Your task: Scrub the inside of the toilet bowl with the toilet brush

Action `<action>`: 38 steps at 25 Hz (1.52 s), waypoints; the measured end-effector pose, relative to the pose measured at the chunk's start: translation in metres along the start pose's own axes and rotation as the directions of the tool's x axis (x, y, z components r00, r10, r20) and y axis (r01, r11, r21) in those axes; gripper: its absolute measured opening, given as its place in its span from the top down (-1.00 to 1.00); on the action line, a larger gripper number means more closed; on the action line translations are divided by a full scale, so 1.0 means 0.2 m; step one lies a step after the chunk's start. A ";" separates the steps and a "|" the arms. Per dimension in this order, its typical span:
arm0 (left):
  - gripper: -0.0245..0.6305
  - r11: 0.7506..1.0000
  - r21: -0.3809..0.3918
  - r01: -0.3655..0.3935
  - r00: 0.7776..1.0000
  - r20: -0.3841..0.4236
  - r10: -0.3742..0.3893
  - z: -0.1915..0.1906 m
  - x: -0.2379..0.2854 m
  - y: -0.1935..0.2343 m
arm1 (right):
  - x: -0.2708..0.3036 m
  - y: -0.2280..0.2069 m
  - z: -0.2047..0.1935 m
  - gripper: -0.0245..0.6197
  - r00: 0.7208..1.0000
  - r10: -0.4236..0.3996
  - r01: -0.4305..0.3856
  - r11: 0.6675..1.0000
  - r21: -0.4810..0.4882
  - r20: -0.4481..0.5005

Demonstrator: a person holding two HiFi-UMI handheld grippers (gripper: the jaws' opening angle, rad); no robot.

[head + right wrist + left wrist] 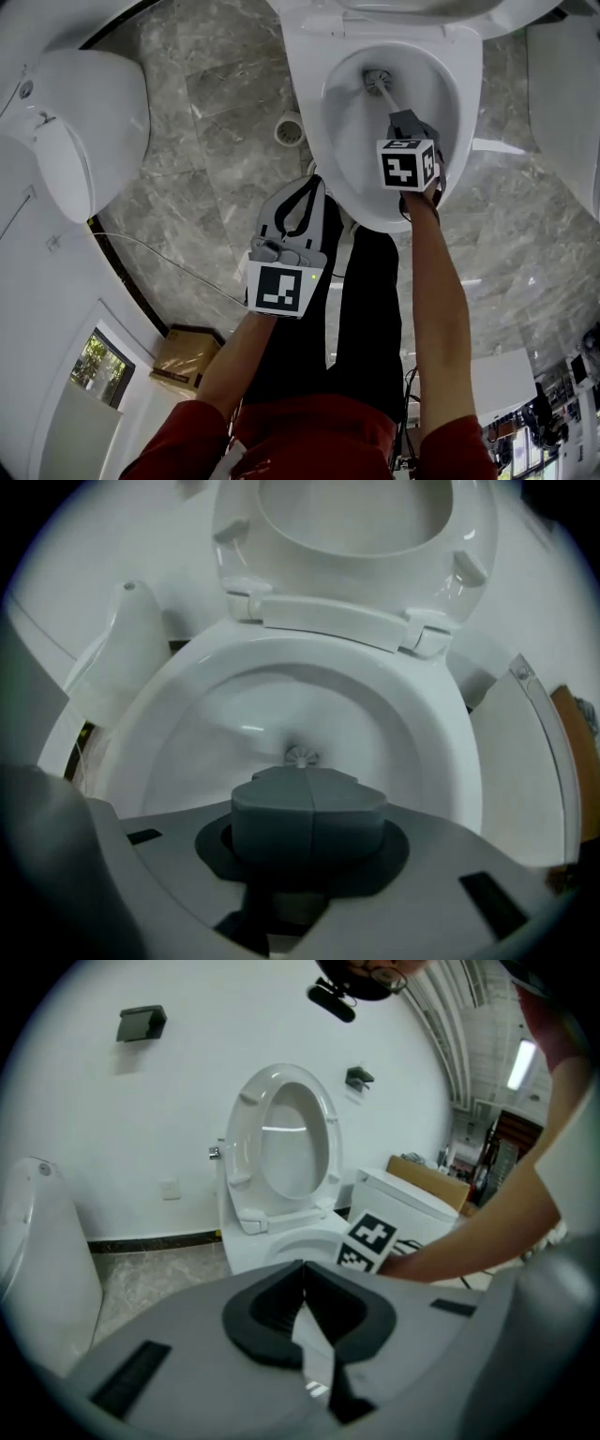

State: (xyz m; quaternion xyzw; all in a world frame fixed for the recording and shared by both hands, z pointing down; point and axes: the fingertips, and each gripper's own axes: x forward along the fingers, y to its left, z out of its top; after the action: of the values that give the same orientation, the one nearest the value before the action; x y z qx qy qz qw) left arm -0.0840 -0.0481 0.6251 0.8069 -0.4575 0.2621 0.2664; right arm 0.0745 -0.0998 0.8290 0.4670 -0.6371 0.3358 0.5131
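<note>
The white toilet bowl stands open at the top of the head view, seat lid raised. My right gripper reaches over the bowl, shut on the handle of the toilet brush. The brush head rests deep in the bowl near the outlet. In the right gripper view the jaws of my right gripper are closed together, and the brush head peeks out just beyond them inside the bowl. My left gripper hangs in front of the toilet, shut and empty.
A second white fixture stands at the left on the grey marble floor. A round floor drain lies beside the toilet. A cardboard box and a thin cable lie at lower left. Another white fixture is at right.
</note>
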 end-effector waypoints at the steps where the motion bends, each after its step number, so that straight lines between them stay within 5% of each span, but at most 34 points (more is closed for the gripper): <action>1: 0.93 1.000 -0.001 0.000 1.000 0.000 0.000 0.00 0.00 0.00 | 0.03 -0.02 0.03 0.47 1.000 0.013 -0.013 0.996 0.087 -0.004; 2: 0.93 1.000 -0.002 -0.001 1.000 -0.002 0.001 0.00 -0.01 0.01 | 0.05 -0.03 0.04 0.47 0.999 0.041 -0.037 0.965 0.260 -0.011; 3: 0.93 1.000 -0.002 -0.001 1.000 -0.004 0.001 0.00 -0.01 0.01 | 0.07 -0.04 0.01 0.47 0.996 0.089 -0.068 0.855 0.514 -0.017; 4: 0.93 1.000 -0.003 -0.002 1.000 -0.005 0.002 0.00 -0.02 0.02 | 0.08 -0.05 -0.04 0.48 0.989 0.146 -0.093 0.632 0.769 0.000; 5: 0.93 1.000 -0.005 -0.003 1.000 -0.006 0.003 0.00 -0.02 0.02 | 0.09 -0.06 -0.09 0.48 0.981 0.188 -0.109 0.347 0.931 0.045; 6: 0.93 1.000 -0.009 -0.005 1.000 -0.005 0.005 0.00 -0.03 0.03 | 0.10 -0.06 -0.13 0.48 0.975 0.203 -0.116 0.125 0.985 0.089; 7: 0.93 1.000 -0.010 -0.008 1.000 -0.004 0.008 0.00 -0.03 0.03 | 0.10 -0.06 -0.15 0.48 0.973 0.200 -0.125 0.056 0.991 0.111; 8: 0.93 1.000 -0.009 -0.010 1.000 -0.005 0.010 -0.01 -0.03 0.04 | 0.11 -0.07 -0.15 0.48 0.977 0.189 -0.133 0.150 0.980 0.103; 9: 0.93 1.000 -0.006 -0.012 1.000 -0.007 0.012 -0.01 -0.03 0.04 | 0.10 -0.07 -0.14 0.48 0.983 0.168 -0.131 0.360 0.924 0.073; 10: 0.93 1.000 -0.004 -0.014 1.000 -0.008 0.014 -0.02 -0.03 0.05 | 0.09 -0.06 -0.12 0.48 0.990 0.136 -0.112 0.615 0.781 0.036; 11: 0.93 1.000 -0.003 -0.017 1.000 -0.008 0.017 -0.02 -0.03 0.05 | 0.09 -0.03 -0.09 0.48 0.996 0.094 -0.084 0.833 0.547 0.009; 12: 0.93 1.000 -0.001 -0.020 1.000 -0.006 0.020 -0.01 -0.03 0.05 | 0.09 0.00 -0.05 0.48 0.999 0.048 -0.047 0.963 0.267 0.003; 13: 0.93 1.000 0.004 -0.023 1.000 -0.002 0.023 0.00 -0.03 0.05 | 0.09 0.02 -0.01 0.47 1.000 0.002 -0.002 1.000 0.012 0.014; 14: 0.93 1.000 0.010 -0.026 1.000 0.002 0.026 0.01 -0.04 0.05 | 0.09 0.02 0.01 0.47 0.999 -0.028 0.033 0.988 -0.149 0.029; 15: 0.93 0.999 0.017 -0.027 1.000 0.008 0.027 0.03 -0.04 0.05 | 0.09 0.02 0.02 0.47 0.999 -0.038 0.044 0.979 -0.199 0.036; 19: 0.93 0.998 0.050 -0.031 0.999 0.038 0.029 0.16 -0.09 0.02 | -0.01 -0.01 0.01 0.47 0.999 -0.010 0.010 1.000 -0.003 0.031; 22: 0.93 0.997 0.070 -0.033 0.997 0.075 0.028 0.29 -0.17 -0.02 | -0.23 0.03 -0.02 0.47 0.997 0.007 -0.011 0.999 0.048 0.079; 29: 0.93 0.992 0.127 0.002 0.983 0.183 -0.025 0.69 -0.50 -0.31 | -1.24 0.06 -0.36 0.48 0.985 0.063 -0.097 0.974 0.207 0.163; 33: 0.93 0.986 0.168 0.010 0.965 0.257 -0.054 1.01 -0.73 -0.47 | -1.82 -0.08 -0.39 0.47 0.969 0.015 -0.082 0.961 0.263 0.247; 36: 0.93 0.975 0.222 -0.018 0.941 0.332 -0.058 1.26 -0.90 -0.53 | -2.21 -0.25 -0.28 0.47 0.924 -0.065 -0.061 0.948 0.313 0.376; 38: 0.93 0.966 0.255 -0.043 0.914 0.400 -0.065 1.45 -1.00 -0.56 | -2.46 -0.38 -0.15 0.47 0.860 -0.139 -0.035 0.944 0.329 0.491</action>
State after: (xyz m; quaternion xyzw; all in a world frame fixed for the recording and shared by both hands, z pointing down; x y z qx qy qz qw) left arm -0.0223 -0.0730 0.2611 0.8739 -0.4600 0.1453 0.0598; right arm 0.1742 0.0252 0.3565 0.6345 -0.6720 0.2875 0.2513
